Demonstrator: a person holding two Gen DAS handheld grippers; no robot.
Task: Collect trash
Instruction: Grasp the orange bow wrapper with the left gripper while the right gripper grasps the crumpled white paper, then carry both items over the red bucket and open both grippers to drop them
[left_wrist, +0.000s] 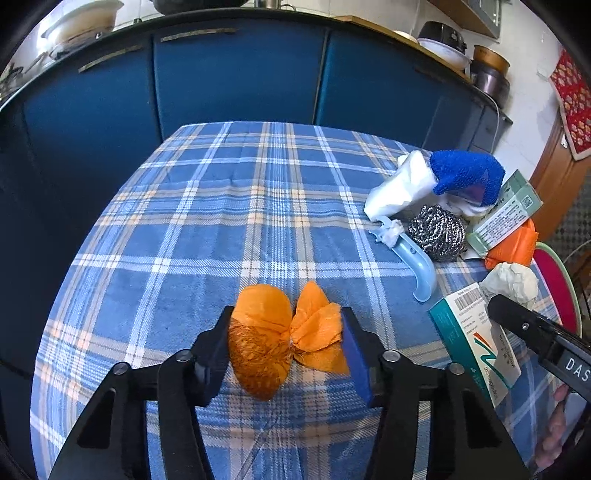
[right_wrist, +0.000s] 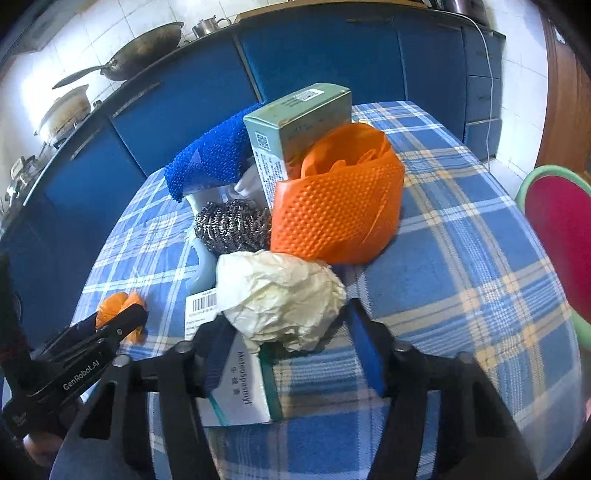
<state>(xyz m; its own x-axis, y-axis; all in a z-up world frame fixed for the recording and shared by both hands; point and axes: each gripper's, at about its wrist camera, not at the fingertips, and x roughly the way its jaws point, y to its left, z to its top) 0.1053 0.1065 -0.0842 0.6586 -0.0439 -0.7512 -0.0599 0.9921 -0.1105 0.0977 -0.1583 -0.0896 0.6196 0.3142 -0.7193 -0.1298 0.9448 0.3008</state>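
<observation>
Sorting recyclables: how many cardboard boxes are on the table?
2. A green box leans in the pile behind the orange glove; a white-teal box lies under the crumpled paper. Others may be hidden.

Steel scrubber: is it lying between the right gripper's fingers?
No, the steel scrubber lies farther back; a crumpled paper ball sits between the right gripper fingers.

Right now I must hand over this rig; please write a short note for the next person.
Left claw: closed on the orange wrapper, not lifted.
Right claw: closed around the crumpled cream paper, which lies on a medicine box.
Still on the table: steel scourer, blue mesh cloth, green box, orange glove, blue plastic handle, white tissue.
Nothing collected yet; no bin visible.
</observation>
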